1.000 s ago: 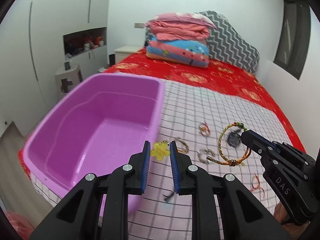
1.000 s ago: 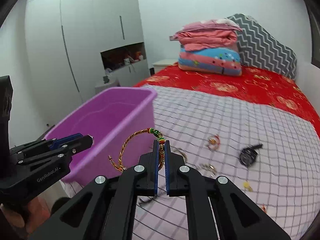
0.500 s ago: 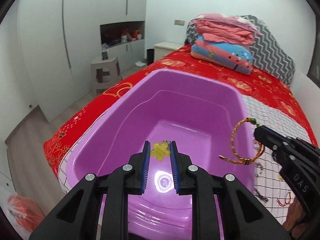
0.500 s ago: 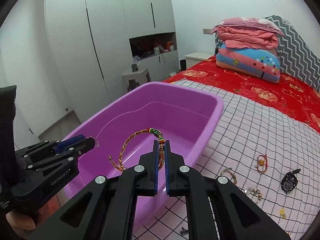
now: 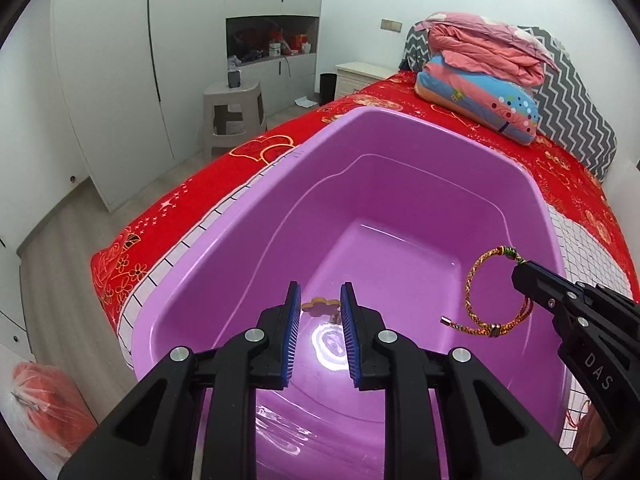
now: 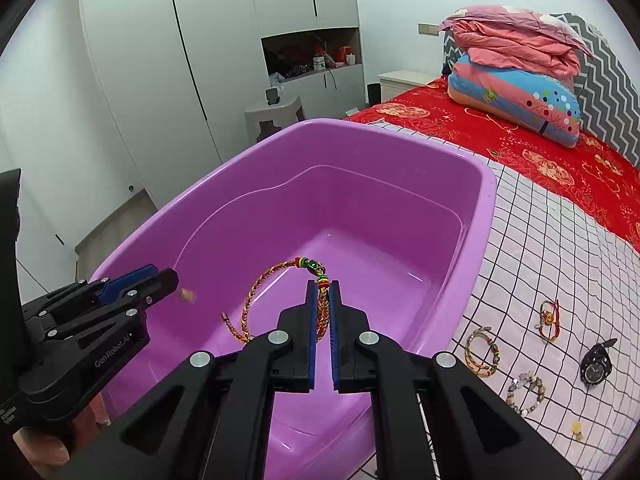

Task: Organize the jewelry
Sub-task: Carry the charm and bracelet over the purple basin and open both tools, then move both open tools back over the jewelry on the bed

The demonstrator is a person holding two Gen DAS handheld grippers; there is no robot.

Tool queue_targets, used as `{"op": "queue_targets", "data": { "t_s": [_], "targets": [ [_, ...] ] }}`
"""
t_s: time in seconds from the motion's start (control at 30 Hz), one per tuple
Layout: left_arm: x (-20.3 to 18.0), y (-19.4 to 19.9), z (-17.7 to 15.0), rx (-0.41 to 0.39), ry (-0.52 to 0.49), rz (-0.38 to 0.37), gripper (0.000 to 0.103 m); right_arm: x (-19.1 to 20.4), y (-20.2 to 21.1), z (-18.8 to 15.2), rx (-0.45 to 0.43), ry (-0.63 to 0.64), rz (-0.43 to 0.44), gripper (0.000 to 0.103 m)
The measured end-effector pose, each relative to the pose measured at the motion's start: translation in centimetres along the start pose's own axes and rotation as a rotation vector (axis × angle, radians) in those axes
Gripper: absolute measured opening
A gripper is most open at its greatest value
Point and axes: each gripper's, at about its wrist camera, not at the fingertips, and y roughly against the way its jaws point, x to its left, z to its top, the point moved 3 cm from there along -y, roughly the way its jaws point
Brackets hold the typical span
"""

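A purple plastic tub [image 5: 400,128] [image 6: 490,192] sits on the bed. My left gripper [image 5: 320,312] [image 6: 172,280] hangs over the tub with its jaws apart. A small yellow flower charm [image 5: 319,306] [image 6: 186,295] is loose just past its fingertips, blurred, inside the tub. My right gripper [image 6: 323,300] [image 5: 520,276] is shut on a braided orange-yellow bracelet [image 6: 264,296] [image 5: 480,300], held above the tub's inside. Several more bracelets [image 6: 482,350] and a black watch [image 6: 596,362] lie on the checked cloth to the right of the tub.
Folded quilts [image 5: 480,80] and a zigzag pillow [image 5: 576,120] lie at the head of the red bed. A grey stool [image 5: 232,116] and white wardrobes [image 5: 120,60] stand left of the bed. An orange bag [image 5: 48,404] lies on the floor.
Both grippers swung left from over the checked cloth to above the tub. The left gripper's jaws have opened and the yellow charm has left them. The right still holds the bracelet.
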Motion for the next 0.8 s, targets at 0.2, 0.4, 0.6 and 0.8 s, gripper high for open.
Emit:
{"op": "queue_targets", "data": {
  "t_s": [0.2,0.4,0.6,0.8],
  "targets": [
    [0.7,0.8,0.3,-0.032,0.017,0.085,0.082,-0.2,-0.4,-0.1,0.01,0.004,-0.011,0.04],
    [1.5,1.1,0.5,-0.021,0.039,0.103,0.085,-0.6,-0.1,-0.2,-0.004,0.003,-0.031,0.041],
    [1.4,1.3,0.2,-0.013,0.04,0.103,0.086,-1.2,0.3,-0.4,-0.01,-0.008,-0.035,0.041],
    [0.9,1.7,-0.2,-0.009,0.033,0.107,0.087,-1.2,1.2,-0.6,-0.036,-0.011,-0.037,0.044]
  ]
}}
